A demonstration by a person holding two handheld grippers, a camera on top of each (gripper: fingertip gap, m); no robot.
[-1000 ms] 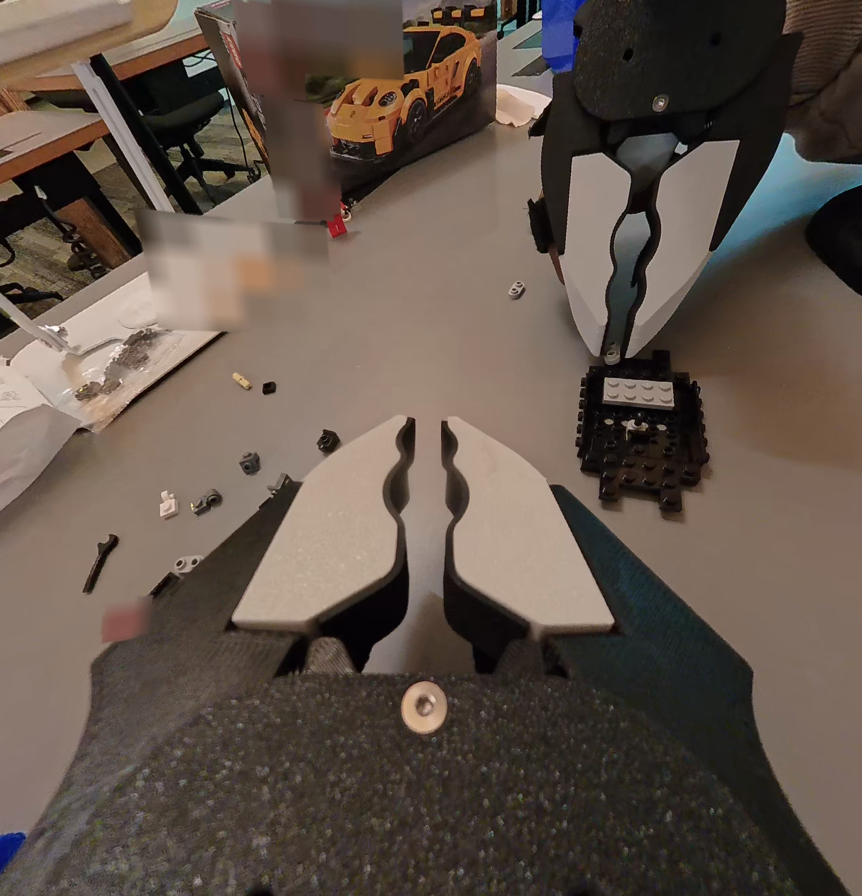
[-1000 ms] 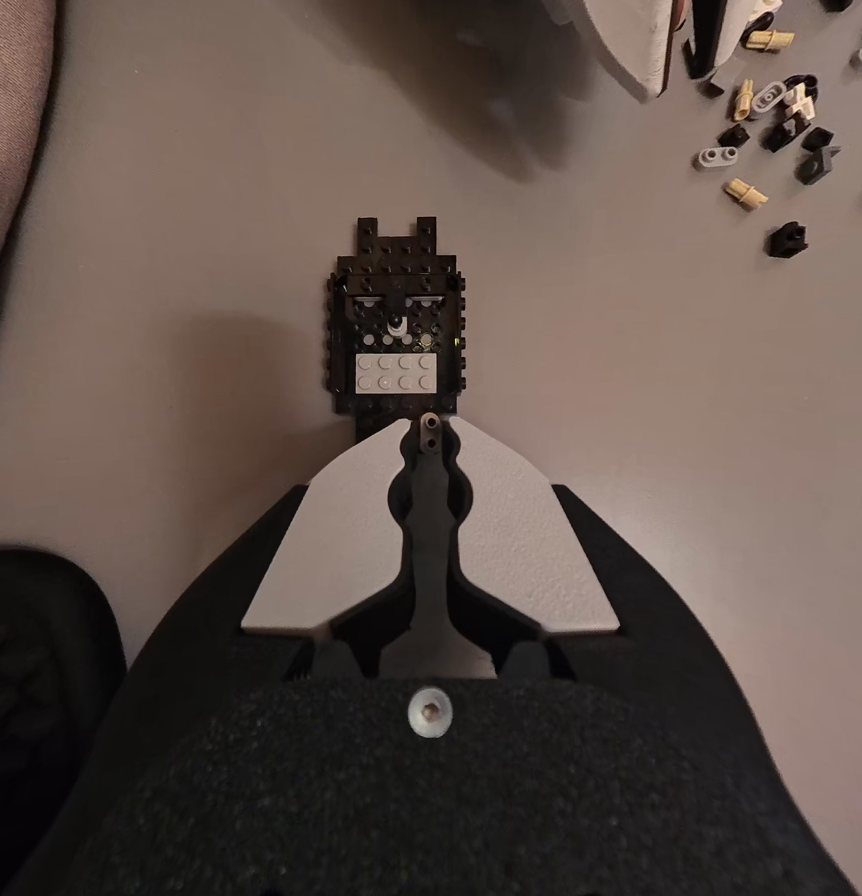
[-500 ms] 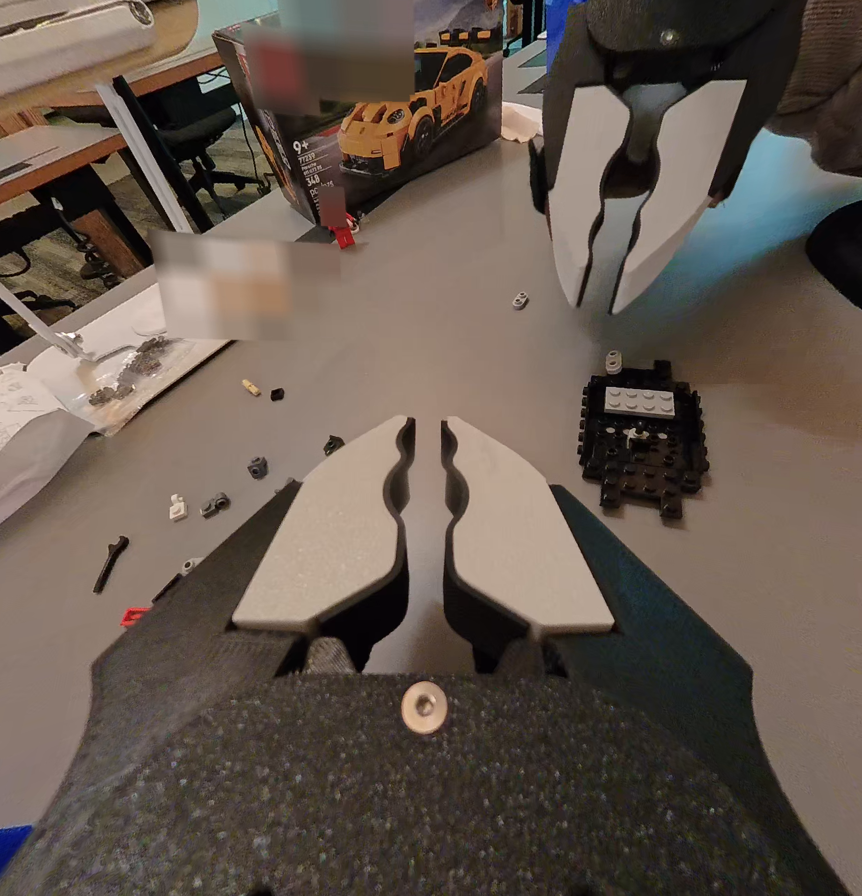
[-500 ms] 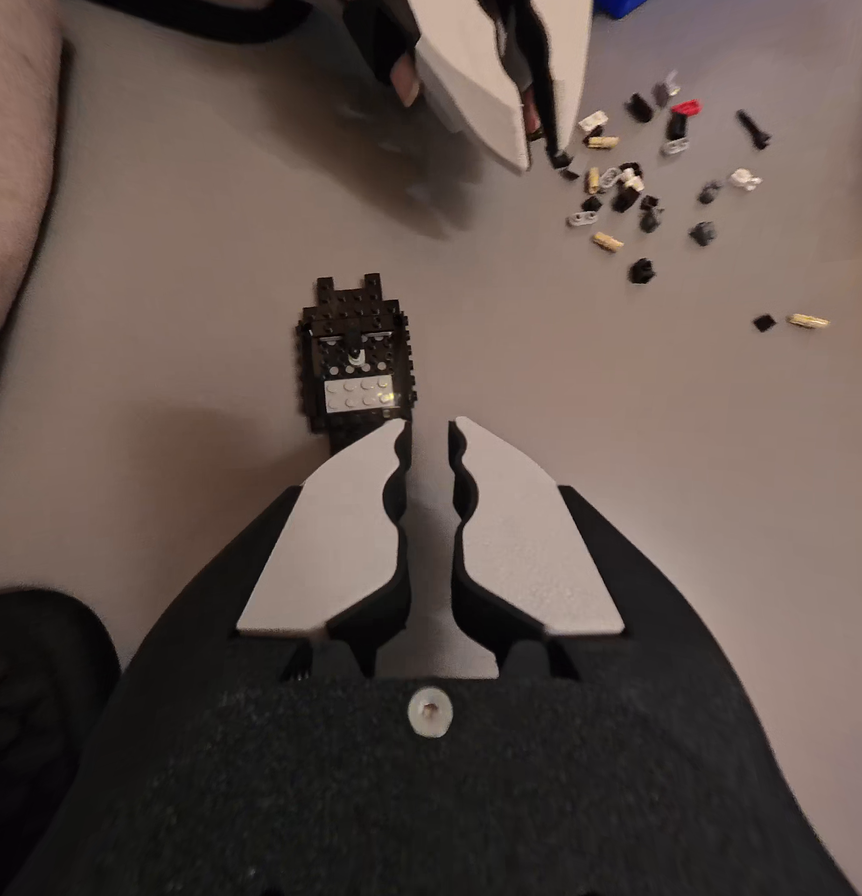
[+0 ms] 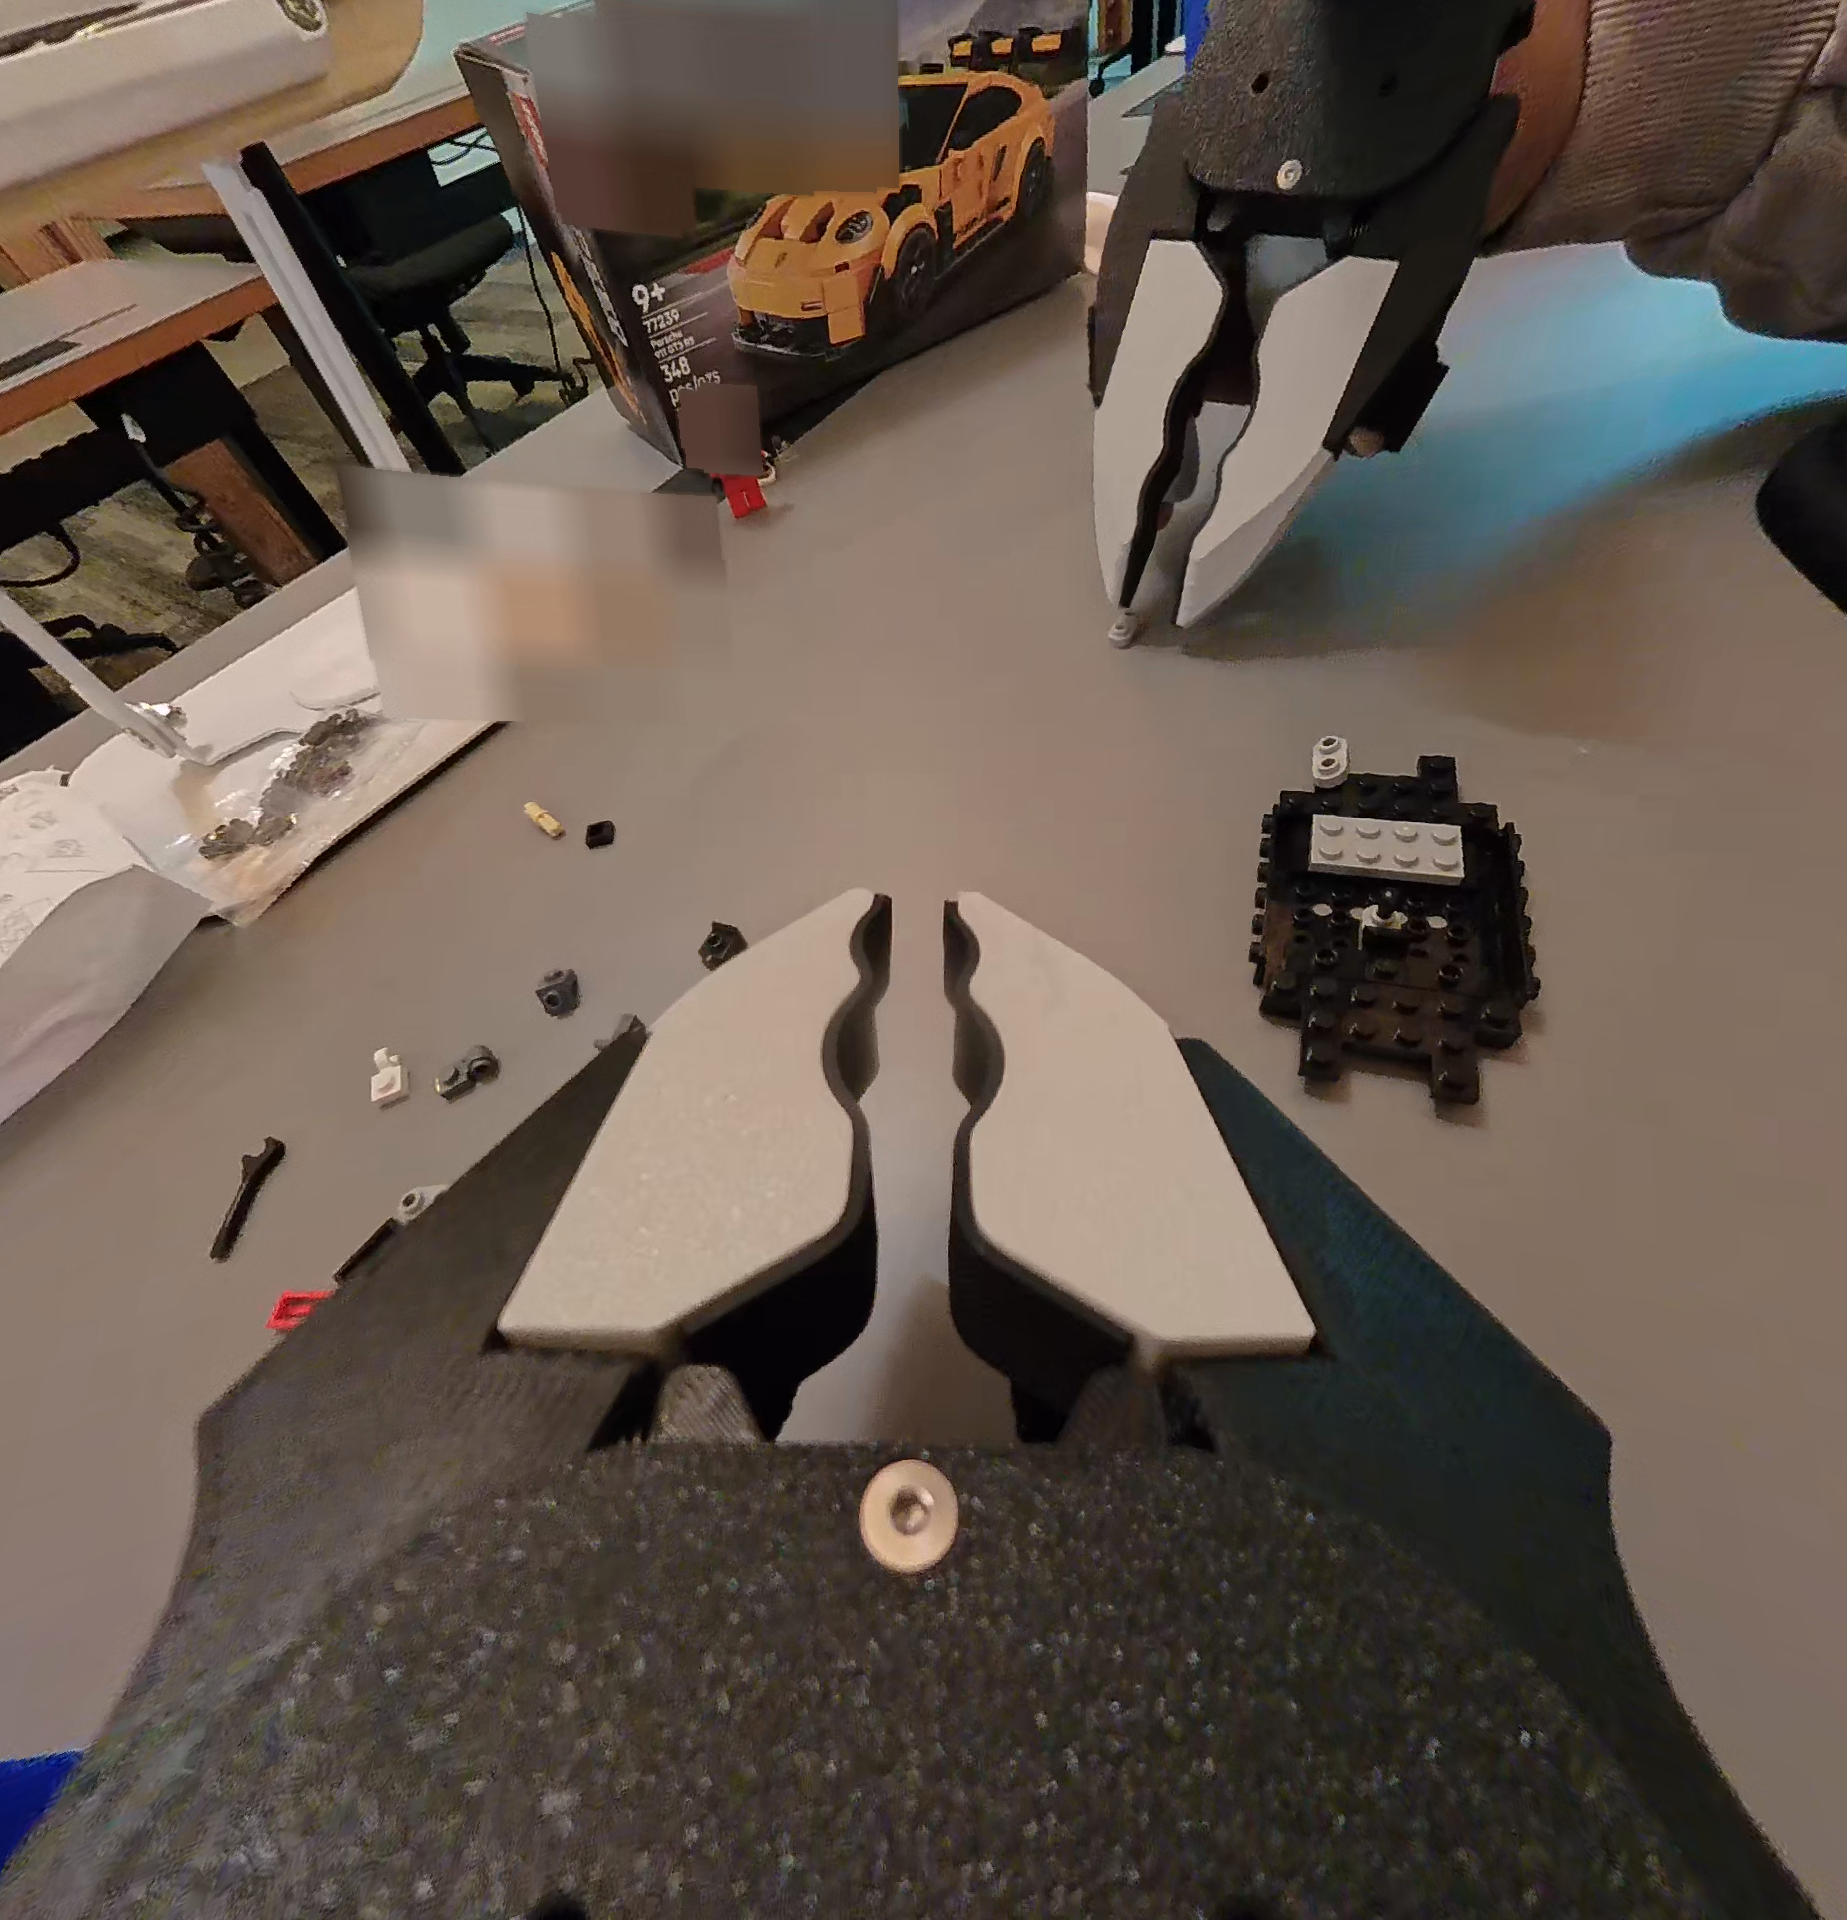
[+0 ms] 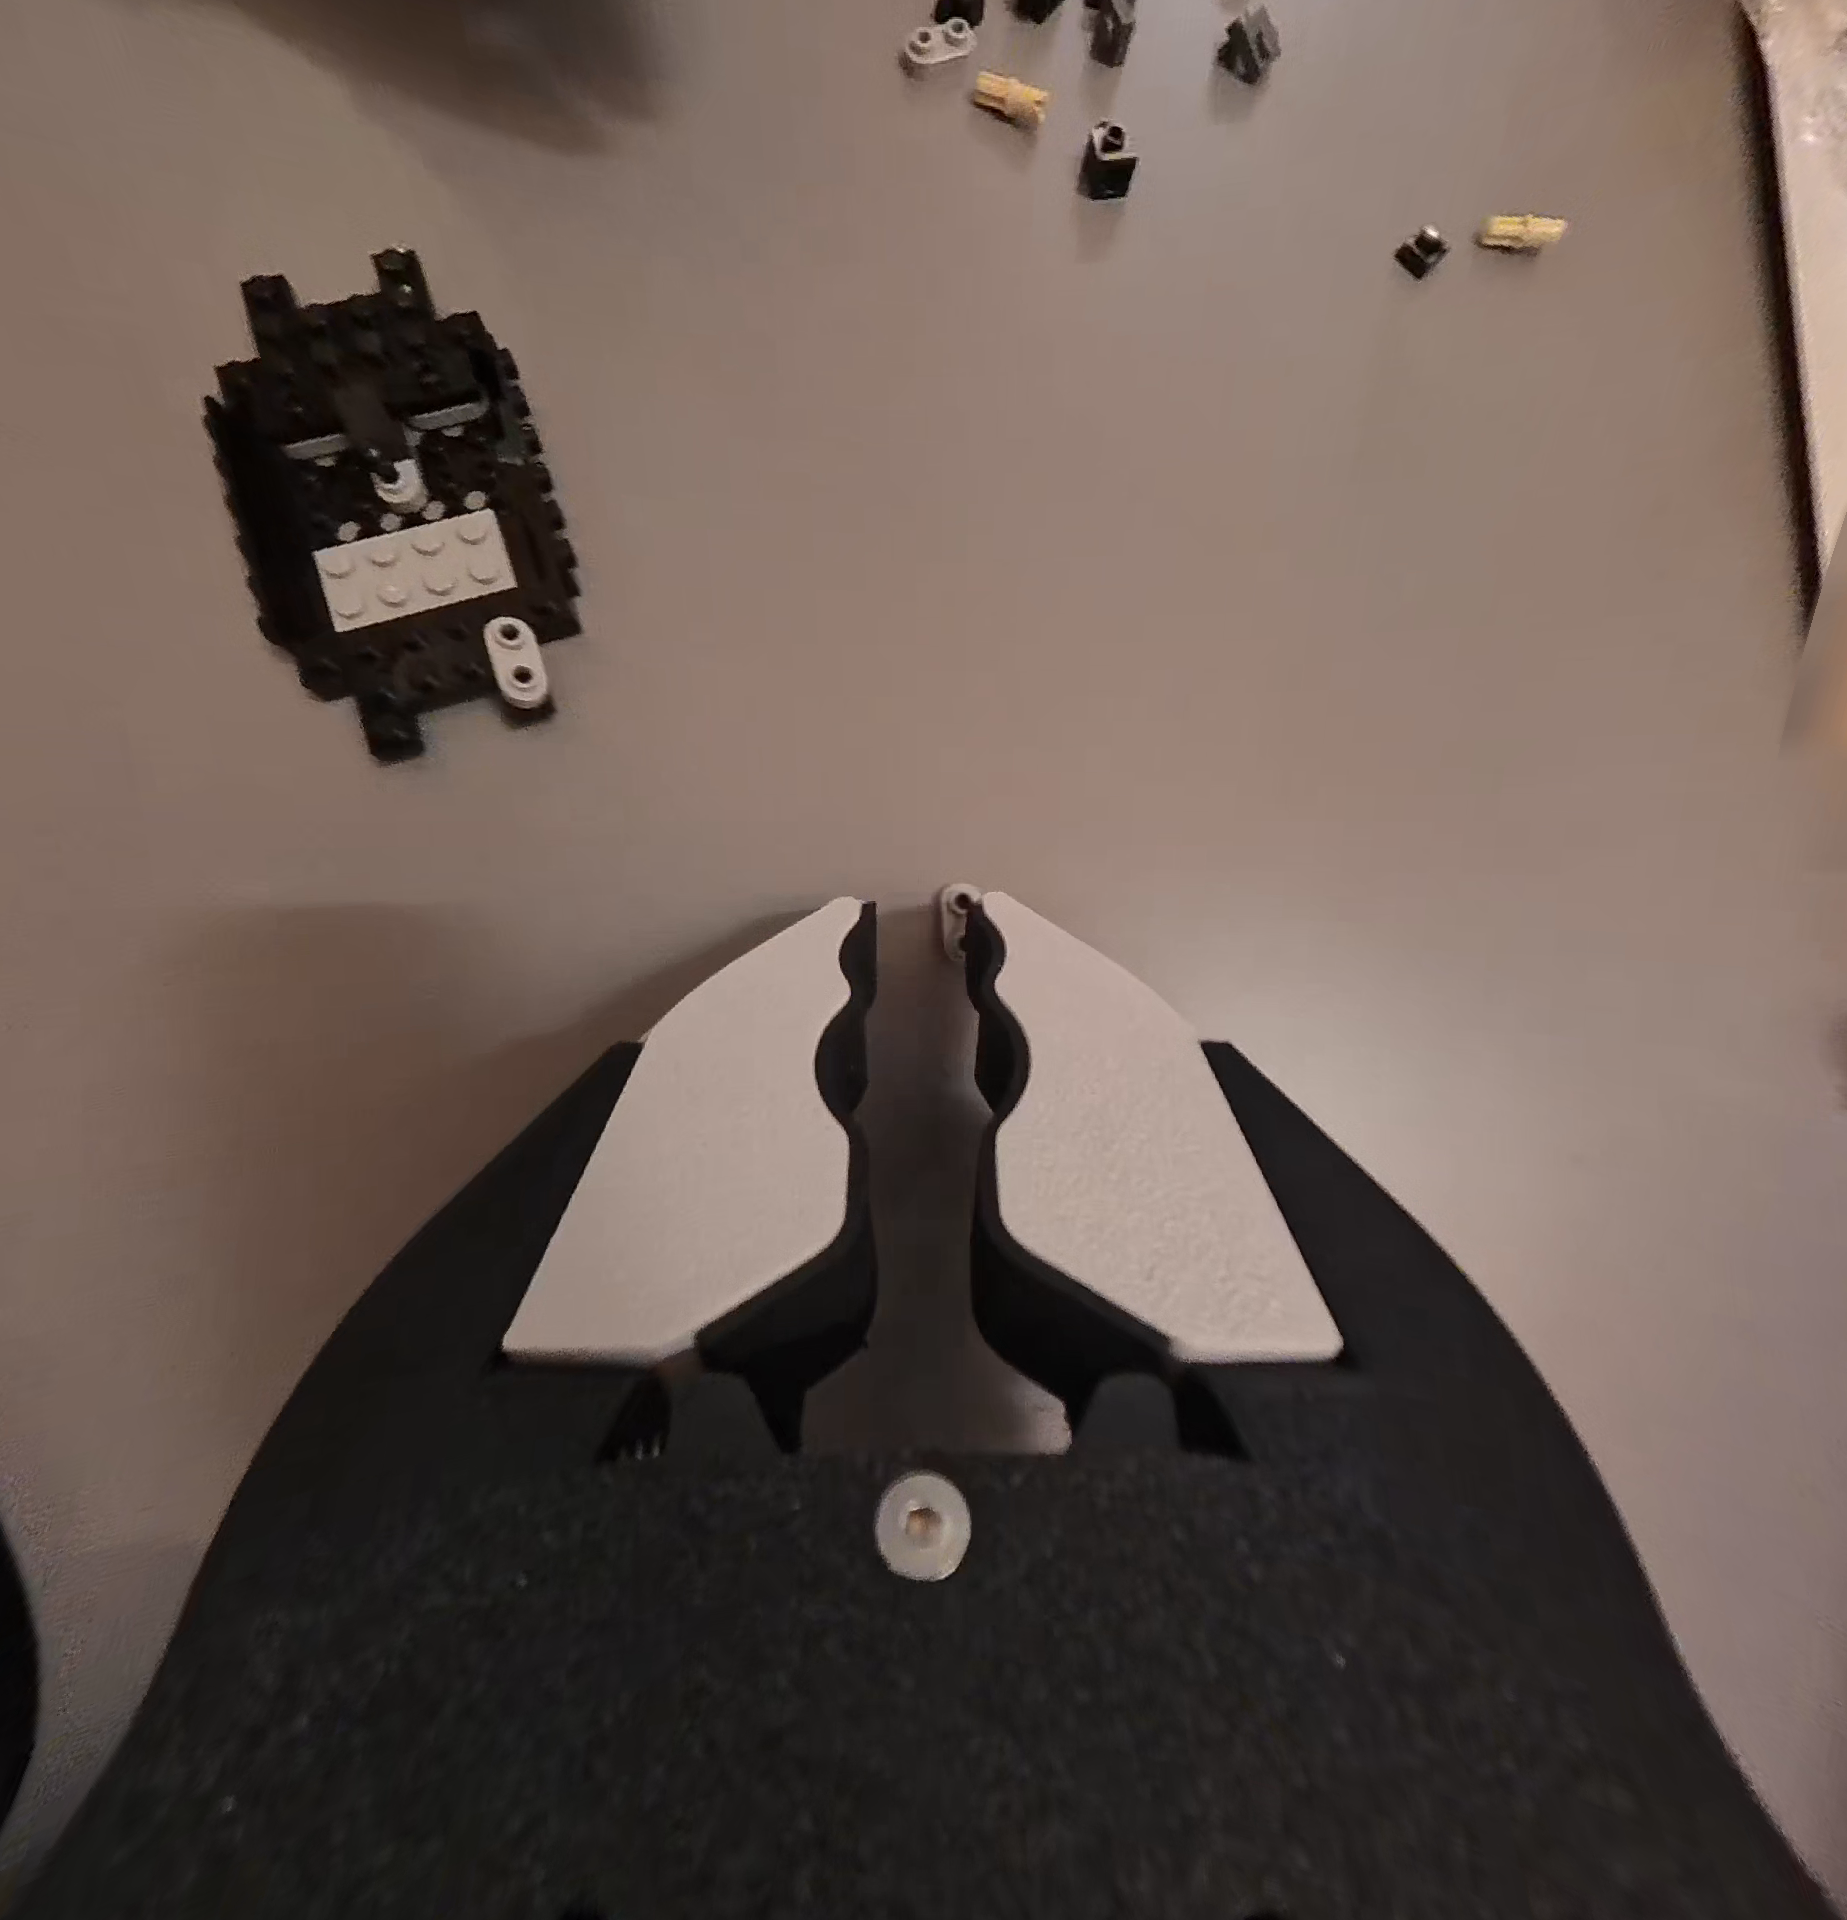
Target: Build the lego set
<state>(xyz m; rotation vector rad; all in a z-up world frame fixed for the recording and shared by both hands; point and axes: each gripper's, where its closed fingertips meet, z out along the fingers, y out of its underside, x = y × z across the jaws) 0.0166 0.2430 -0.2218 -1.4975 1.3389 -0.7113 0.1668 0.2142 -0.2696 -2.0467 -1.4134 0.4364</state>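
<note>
Tongs of the right hand stand parted around a small grey link piece on the bench, beyond the black chassis. Left tongs hover parted, empty, beside that chassis. Next I judge: close, lift, press on.

Your left gripper hangs empty, jaws slightly apart. Your right gripper reaches down to a small grey piece on the table, beyond the black chassis.

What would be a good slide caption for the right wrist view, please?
Open right gripper lowers onto a small grey piece, black chassis off to its left.
</note>
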